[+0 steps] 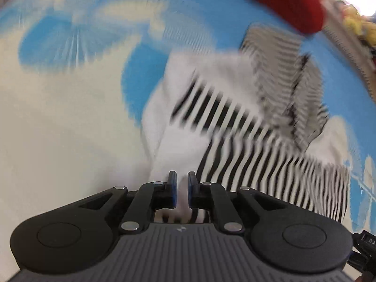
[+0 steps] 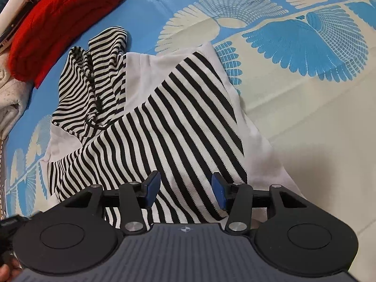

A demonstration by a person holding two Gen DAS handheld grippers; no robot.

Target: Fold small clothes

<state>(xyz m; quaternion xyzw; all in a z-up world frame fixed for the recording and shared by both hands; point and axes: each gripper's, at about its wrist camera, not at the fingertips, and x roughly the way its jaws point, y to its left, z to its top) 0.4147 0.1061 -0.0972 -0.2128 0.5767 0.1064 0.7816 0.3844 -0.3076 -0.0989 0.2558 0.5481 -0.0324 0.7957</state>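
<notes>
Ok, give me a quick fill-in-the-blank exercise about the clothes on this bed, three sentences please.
1. The garment under the right gripper has black and white ____.
2. The knitted item beside it is coloured ____.
3. The bedsheet is cream and ____.

Missing words: stripes; red; blue

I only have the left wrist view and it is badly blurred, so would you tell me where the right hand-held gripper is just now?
Observer: The right hand-held gripper is over the striped garment, jaws apart, pinching nothing.
Operator: Thank you. Is the fine-striped part flat?
Observer: No, the fine-striped part lies bunched, with a dark cord across it.
Operator: What lies beside the red cloth?
Observer: A cream cloth lies below it, at the right wrist view's left edge.
</notes>
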